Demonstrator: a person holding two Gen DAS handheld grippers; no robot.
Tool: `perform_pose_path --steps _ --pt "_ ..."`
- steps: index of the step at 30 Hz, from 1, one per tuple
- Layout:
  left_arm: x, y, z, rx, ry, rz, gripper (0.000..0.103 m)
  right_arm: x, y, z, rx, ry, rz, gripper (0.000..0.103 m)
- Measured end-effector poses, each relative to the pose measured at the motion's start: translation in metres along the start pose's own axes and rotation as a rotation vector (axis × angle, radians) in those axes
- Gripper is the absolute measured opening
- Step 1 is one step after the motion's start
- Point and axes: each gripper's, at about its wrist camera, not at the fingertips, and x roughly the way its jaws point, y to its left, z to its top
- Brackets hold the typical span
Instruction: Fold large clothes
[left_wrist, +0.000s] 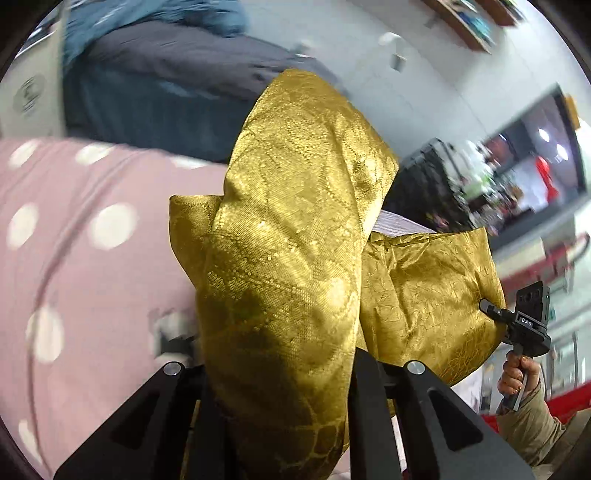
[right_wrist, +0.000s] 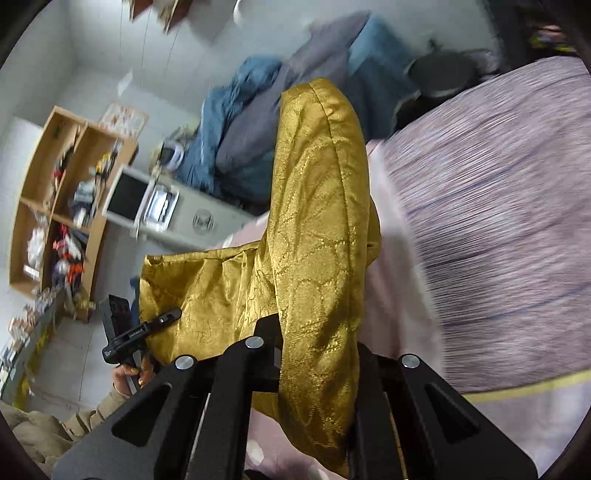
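The gold garment (left_wrist: 295, 229) is lifted above the bed (left_wrist: 92, 240), pinched at two spots, with a loop of cloth rising between them and a crinkled panel hanging beside it. The left hand-held gripper (left_wrist: 280, 369) is clamped on a thick bunch of the garment. The right hand-held gripper (right_wrist: 317, 354) is closed on another bunch; the left wrist view shows it from the side (left_wrist: 491, 308), biting the panel's edge. Judging from this, folding has barely begun: no neat fold shows, and the garment has yet to be laid flat on the bed. The bed wears a pink dotted sheet, with blue and grey bedding (right_wrist: 258, 122) heaped beyond the garment. A wooden shelf (right_wrist: 55, 192) hangs on the pale wall.
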Motion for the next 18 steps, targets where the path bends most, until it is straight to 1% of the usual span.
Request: perform_pose_path --steps 1,2,3,6,7,8,9,10,12,14,15,17,18 --pt "0.016 -0.027 0.011 0.044 0.011 -0.038 0.013 -0.025 -0.009 0.001 0.020 -0.043 -0.014 0.007" --pt "0.026 -0.045 0.014 0.071 0.018 -0.061 0.013 -0.054 -0.021 0.000 0.042 -0.092 -0.030 0.007" --pt "0.043 -0.074 0.022 0.109 0.031 -0.099 0.013 -0.086 -0.034 -0.002 0.065 -0.147 -0.057 0.007" --pt "0.090 -0.149 0.031 0.215 0.079 -0.186 0.013 -0.166 -0.068 -0.012 0.125 -0.270 -0.119 0.007" --pt "0.107 -0.168 0.030 0.244 0.095 -0.204 0.013 -0.189 -0.077 -0.017 0.144 -0.306 -0.139 0.007" --pt "0.127 -0.200 0.030 0.287 0.118 -0.232 0.013 -0.218 -0.088 -0.024 0.162 -0.345 -0.168 0.007" --pt "0.140 -0.220 0.028 0.317 0.135 -0.249 0.013 -0.242 -0.099 -0.029 0.175 -0.373 -0.198 0.007" --pt "0.163 -0.251 0.025 0.354 0.165 -0.273 0.013 -0.265 -0.112 -0.036 0.195 -0.399 -0.232 0.007" --pt "0.200 -0.291 0.015 0.385 0.222 -0.304 0.013 -0.300 -0.137 -0.049 0.240 -0.443 -0.273 0.007" --pt "0.241 -0.323 0.009 0.414 0.278 -0.307 0.014 -0.331 -0.168 -0.062 0.294 -0.479 -0.324 0.007" --pt "0.255 -0.333 -0.004 0.434 0.309 -0.299 0.015 -0.343 -0.187 -0.070 0.336 -0.493 -0.346 0.007" --pt "0.296 -0.350 -0.026 0.454 0.385 -0.259 0.017 -0.355 -0.231 -0.085 0.426 -0.508 -0.385 0.008" --pt "0.306 -0.349 -0.035 0.457 0.397 -0.226 0.018 -0.355 -0.251 -0.093 0.473 -0.499 -0.409 0.008"
